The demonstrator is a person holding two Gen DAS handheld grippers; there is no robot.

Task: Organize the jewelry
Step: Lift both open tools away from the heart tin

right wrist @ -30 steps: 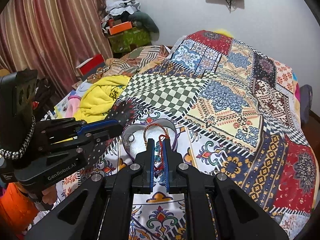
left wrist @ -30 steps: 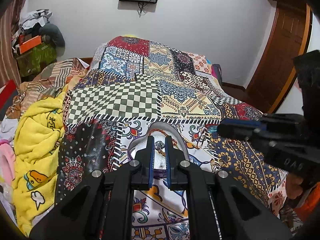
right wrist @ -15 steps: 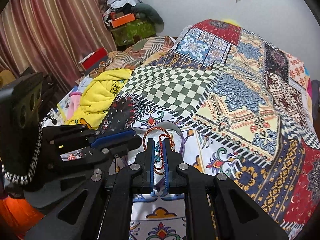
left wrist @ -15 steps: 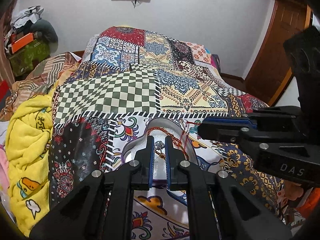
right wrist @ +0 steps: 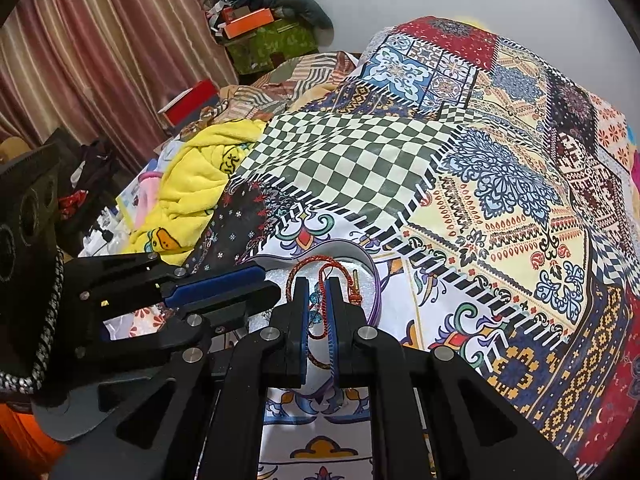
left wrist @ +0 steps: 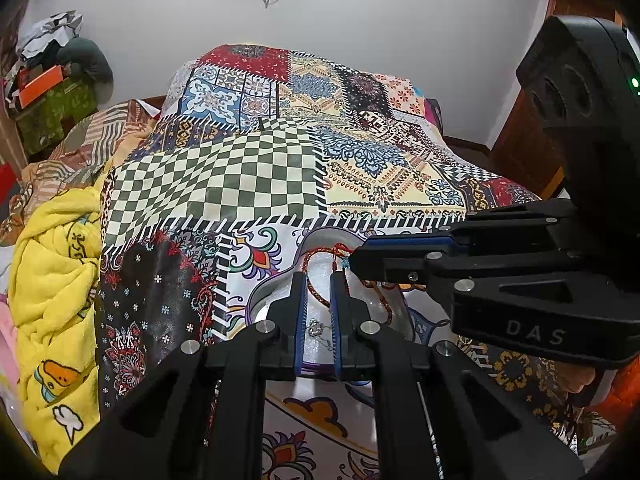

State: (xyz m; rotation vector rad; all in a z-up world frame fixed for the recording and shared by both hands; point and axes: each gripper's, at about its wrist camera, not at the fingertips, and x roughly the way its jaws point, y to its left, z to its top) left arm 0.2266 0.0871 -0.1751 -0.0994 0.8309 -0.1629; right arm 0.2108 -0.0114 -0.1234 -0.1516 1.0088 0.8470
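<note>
Bracelet (right wrist: pixel 320 264) lies in tray (right wrist: pixel 366 256) on bedspread (right wrist: pixel 460 184).

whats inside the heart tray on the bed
The tray holds a red braided cord bracelet with teal beads and a small silver piece. Both grippers cover much of its floor, so anything else there is hidden.

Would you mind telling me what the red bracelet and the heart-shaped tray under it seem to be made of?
The red bracelet looks like braided cord or thread, matte: a twisted weave shows, with small teal beads hanging from it. The heart-shaped tray looks like a rigid grey-walled box with a purple rim and a glittery silver lining; whether it is card or plastic cannot be told.
</note>
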